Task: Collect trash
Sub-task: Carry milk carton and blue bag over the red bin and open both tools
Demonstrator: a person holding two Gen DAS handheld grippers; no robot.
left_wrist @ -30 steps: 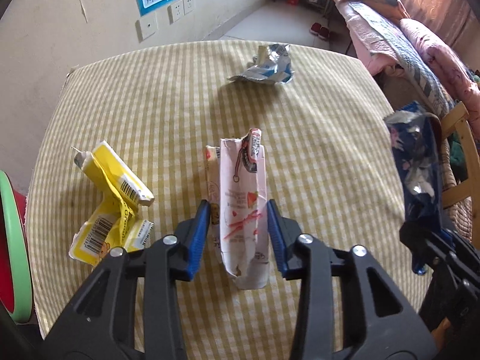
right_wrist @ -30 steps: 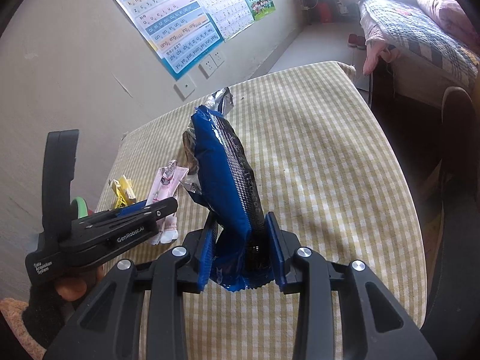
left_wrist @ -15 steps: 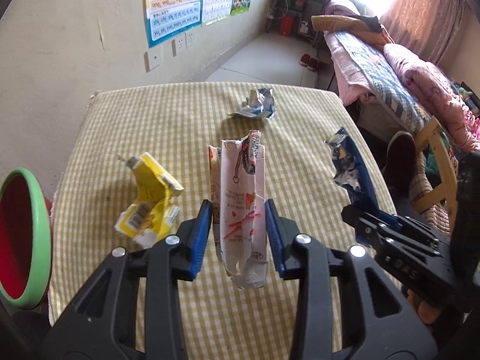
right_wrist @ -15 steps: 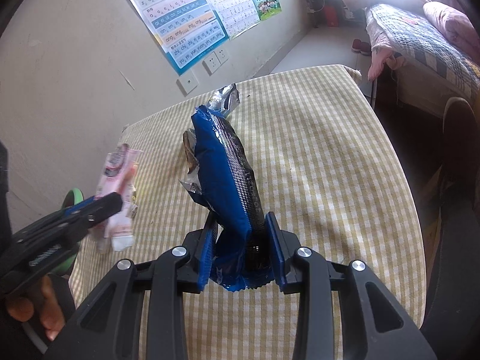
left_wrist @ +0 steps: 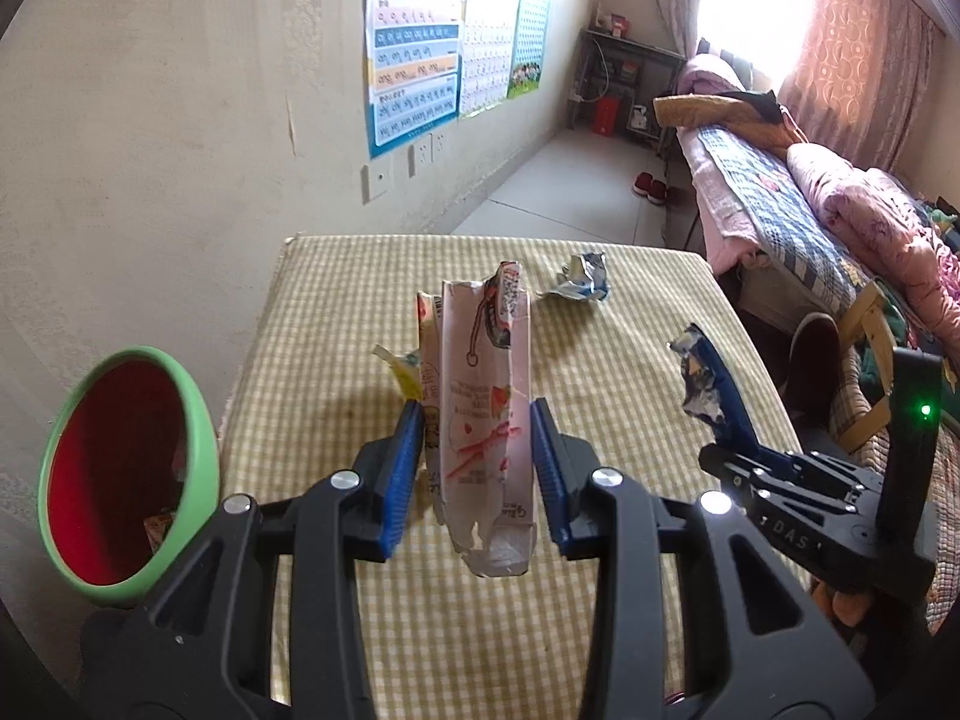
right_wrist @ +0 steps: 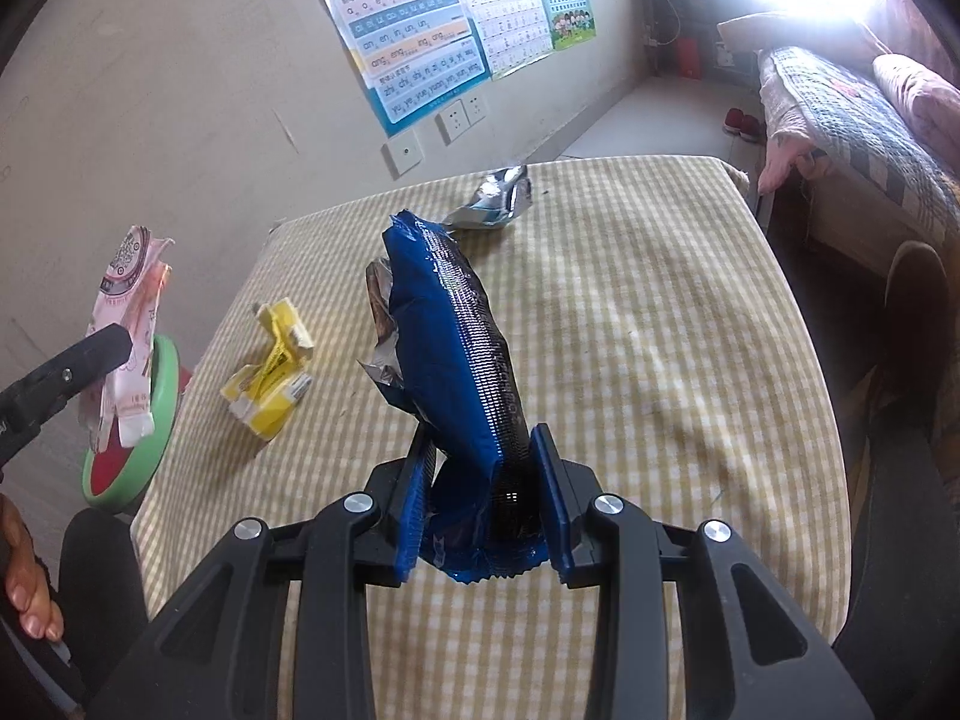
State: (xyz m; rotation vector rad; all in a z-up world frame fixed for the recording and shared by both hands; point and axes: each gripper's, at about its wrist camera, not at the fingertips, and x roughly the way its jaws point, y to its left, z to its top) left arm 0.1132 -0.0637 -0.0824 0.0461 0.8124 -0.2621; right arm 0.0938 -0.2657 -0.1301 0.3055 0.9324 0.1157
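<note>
My left gripper (left_wrist: 474,450) is shut on a flattened white and pink carton (left_wrist: 480,420), held up in the air above the table's left side; in the right wrist view that carton (right_wrist: 123,324) hangs over the bin. My right gripper (right_wrist: 483,498) is shut on a blue snack wrapper (right_wrist: 450,348) with a silver inside, also seen from the left wrist as the blue wrapper (left_wrist: 714,396). A crushed yellow carton (right_wrist: 270,372) lies on the checked tablecloth (right_wrist: 630,330). A crumpled silver and blue wrapper (right_wrist: 495,198) lies near the far edge.
A green-rimmed bin with a red inside (left_wrist: 120,468) stands off the table's left edge, with some scraps in it. A wall with posters (left_wrist: 414,54) runs along the left. A bed (left_wrist: 810,222) and a wooden chair (left_wrist: 864,360) stand to the right.
My left gripper has lifted the pink carton off the table and drawn back toward the green bin, which has come into fuller view. The right gripper has shifted a little, still holding the blue wrapper.
</note>
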